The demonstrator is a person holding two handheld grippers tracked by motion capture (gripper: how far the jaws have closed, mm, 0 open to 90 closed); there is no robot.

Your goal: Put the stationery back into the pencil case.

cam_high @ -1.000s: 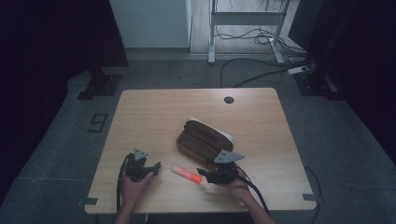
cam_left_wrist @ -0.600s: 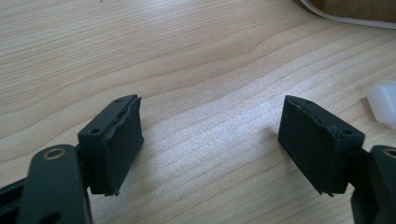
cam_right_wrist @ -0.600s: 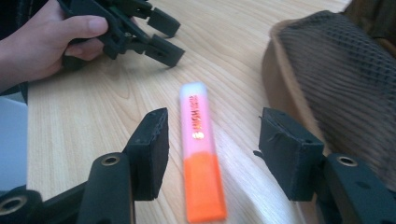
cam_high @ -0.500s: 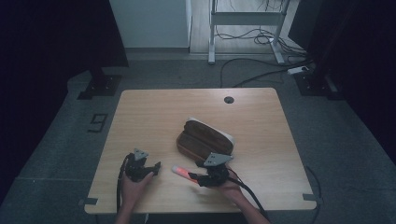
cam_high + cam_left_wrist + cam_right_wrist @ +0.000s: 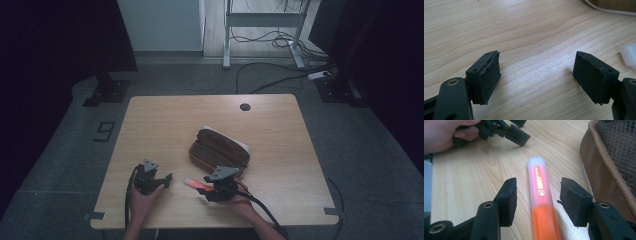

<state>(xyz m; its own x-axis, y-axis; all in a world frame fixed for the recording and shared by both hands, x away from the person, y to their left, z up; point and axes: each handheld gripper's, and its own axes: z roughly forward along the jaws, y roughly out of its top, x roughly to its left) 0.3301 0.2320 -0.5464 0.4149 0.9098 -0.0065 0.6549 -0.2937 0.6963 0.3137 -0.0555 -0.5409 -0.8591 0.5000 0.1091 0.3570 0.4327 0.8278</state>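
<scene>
Orange highlighter [image 5: 542, 202] with translucent cap, flat on wood, between closing, untouching right hand-held gripper [image 5: 537, 202] jaws

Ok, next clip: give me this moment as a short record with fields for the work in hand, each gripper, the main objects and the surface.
work in hand: picking up the orange highlighter
right gripper: jaws astride the highlighter, have just been closing, pads not yet touching it
left gripper: open, nothing between the jaws, low over the table
highlighter: lies flat on the wood, translucent cap end pointing away from the right gripper
pencil case: brown, open, mesh lining visible, beside the highlighter
surface: light wooden table
</scene>
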